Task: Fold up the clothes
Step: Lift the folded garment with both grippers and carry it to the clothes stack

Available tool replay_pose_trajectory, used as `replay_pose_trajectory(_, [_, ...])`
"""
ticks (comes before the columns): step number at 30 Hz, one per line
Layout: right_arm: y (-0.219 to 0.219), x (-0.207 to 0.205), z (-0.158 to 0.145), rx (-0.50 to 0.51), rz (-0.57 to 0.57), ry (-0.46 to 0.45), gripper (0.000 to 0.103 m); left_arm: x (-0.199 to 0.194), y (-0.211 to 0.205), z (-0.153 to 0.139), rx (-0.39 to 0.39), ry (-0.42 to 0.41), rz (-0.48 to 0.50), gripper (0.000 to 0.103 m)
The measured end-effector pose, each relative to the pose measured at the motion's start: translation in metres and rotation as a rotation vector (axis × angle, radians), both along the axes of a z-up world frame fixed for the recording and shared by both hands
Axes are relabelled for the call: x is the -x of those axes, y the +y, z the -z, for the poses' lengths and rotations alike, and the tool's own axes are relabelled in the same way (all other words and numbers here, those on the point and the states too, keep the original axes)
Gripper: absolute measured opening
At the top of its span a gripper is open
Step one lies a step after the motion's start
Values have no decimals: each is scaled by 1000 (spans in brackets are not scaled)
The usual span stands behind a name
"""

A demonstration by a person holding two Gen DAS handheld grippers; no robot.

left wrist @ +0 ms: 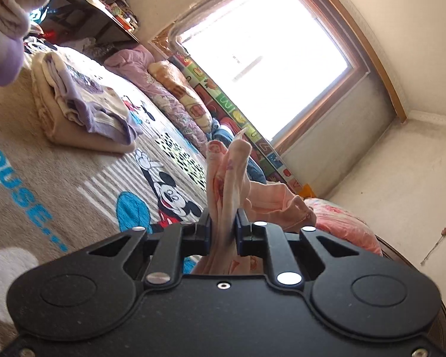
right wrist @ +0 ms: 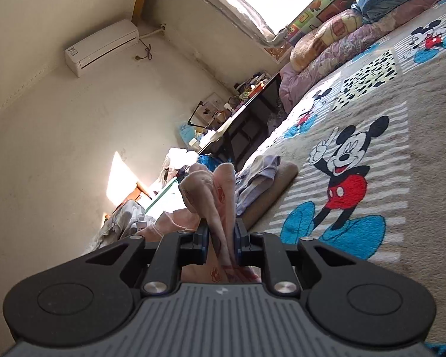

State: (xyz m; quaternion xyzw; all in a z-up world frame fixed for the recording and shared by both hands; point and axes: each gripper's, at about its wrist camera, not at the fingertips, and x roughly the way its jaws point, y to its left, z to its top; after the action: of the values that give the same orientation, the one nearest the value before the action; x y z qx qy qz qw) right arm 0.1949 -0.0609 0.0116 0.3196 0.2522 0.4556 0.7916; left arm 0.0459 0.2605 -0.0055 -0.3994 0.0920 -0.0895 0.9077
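Left gripper (left wrist: 222,226): jaws closed nearly together on a bunched edge of 1 pink printed garment (left wrist: 227,175), which rises in a folded ridge past the fingertips and trails off to the side. Held aloft, above the cartoon-mouse rug (left wrist: 74,178).

Right gripper (right wrist: 220,238): jaws likewise pinched on pink printed cloth, which stands up in 2 rounded lobes beyond the tips. It looks to be the same garment, taken at another edge. Judged purpose: a 2-point hold spreads the piece in the air so it can be laid flat or doubled over; how far its folding has come cannot be told.

Folded stack (left wrist: 83,113): 1 lilac-and-white garment resting on 1 beige folded piece, on the rug, well apart from both grippers. Likely the place for finished items.

Containers: none visible. Loose bedding (left wrist: 175,95) lies along the wall under the window (left wrist: 261,59); a cluttered dark table (right wrist: 246,110) stands beyond.
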Motion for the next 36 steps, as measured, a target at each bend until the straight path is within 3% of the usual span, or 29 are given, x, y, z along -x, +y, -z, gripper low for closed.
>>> replay_pose_trajectory(11, [152,-9,-125,-92,-335,-119,19,80,111,-102,14,-158,-283,13])
replay_pose_trajectory(20, [276,-21,-205,-153,-507,-115,19,97,206,-161,60,-146,-427,13])
replay_pose_trajectory(27, [346,-48,-215,-153,-562,-33,19,88,256,-168,111,-94,-477,13])
replay_pose_trajectory(36, [401,-80,-183,-74,-556,48,18,70,284,-145,146,19,-531,12])
